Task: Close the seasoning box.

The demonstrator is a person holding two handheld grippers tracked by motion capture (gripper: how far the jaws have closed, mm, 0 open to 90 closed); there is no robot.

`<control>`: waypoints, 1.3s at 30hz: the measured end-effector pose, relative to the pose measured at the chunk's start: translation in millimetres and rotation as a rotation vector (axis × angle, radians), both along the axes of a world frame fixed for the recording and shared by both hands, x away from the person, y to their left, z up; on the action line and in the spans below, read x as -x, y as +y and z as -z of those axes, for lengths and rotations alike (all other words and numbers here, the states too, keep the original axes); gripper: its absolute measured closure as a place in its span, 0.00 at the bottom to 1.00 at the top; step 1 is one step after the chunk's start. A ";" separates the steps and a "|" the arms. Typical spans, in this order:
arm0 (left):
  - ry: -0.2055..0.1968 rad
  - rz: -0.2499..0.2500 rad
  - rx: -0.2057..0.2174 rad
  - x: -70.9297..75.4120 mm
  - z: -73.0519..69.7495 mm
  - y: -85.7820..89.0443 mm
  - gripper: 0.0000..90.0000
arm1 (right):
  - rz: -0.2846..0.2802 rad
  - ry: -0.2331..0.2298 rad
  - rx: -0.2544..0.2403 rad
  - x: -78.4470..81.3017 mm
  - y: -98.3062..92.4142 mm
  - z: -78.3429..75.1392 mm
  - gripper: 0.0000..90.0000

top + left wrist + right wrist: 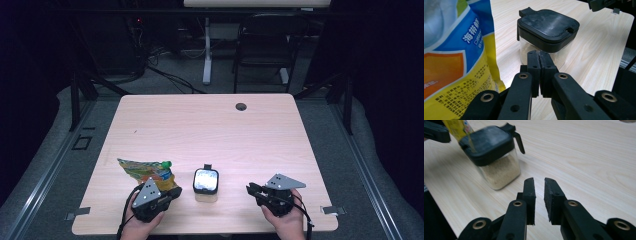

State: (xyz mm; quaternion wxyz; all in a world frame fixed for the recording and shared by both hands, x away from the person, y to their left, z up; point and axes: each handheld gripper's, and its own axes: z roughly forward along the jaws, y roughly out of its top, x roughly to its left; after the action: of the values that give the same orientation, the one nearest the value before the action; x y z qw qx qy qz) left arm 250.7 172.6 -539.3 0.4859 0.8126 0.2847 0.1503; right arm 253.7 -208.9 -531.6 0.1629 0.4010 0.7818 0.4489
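Step in hand: by the look of it, getting ready to refill the jar (206, 182) from the snack bag (146, 171) — nothing was being poured

Left gripper (539, 60): its jaws were pressed together with nothing visible between the pads; whether a bag edge was pinched out of sight could not be told. In the left gripper view the bag (456, 57) sat just to one side of the jaws

Right gripper (539, 185): jaws slightly apart and holding nothing, hovering over bare table (586, 157) near the jar, pointed toward it

Jar: a small clear box with a black lid (546, 23), standing upright near the front edge of the table, between the two grippers; the right gripper view showed it (499, 170) about half full of pale grains, the lid shut and its tab (520, 142) sticking out at one side

Bag: lying flat on the table to the left of the jar, near it but apart, its near end at the left gripper

Next move, as a judgement: the right gripper would need to reach the lid tab and lift it — with the jar kept from sliding — before the bag could be raised and tipped over the opening
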 end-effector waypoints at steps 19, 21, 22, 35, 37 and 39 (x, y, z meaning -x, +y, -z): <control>0.011 0.006 -0.009 -1.5 4.2 -1.6 0.96 | 0.039 0.062 -0.007 -5.1 0.6 20.7 0.80; 0.012 0.005 -0.009 -1.7 4.5 -1.9 0.95 | 0.033 0.067 -0.001 -5.7 2.6 22.7 0.80; 0.012 0.004 -0.004 -2.0 5.0 -2.0 0.95 | 0.033 0.068 0.007 -6.1 3.5 23.5 0.79; 0.023 0.010 -0.014 -2.0 8.2 -4.7 0.89 | 0.013 0.046 0.010 -5.6 10.3 22.6 0.72; 0.023 0.010 -0.014 -1.8 8.5 -4.9 0.88 | 0.010 0.044 0.001 -5.5 11.0 22.5 0.71; 0.023 0.006 -0.017 -2.0 8.4 -4.8 0.86 | 0.004 0.045 0.003 -5.3 12.2 22.4 0.70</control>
State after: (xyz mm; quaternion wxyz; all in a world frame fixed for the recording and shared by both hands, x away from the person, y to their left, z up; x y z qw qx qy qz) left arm 252.7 167.8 -547.7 0.4764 0.8191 0.2863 0.1419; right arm 259.0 -196.7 -554.0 0.1464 0.4122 0.7851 0.4384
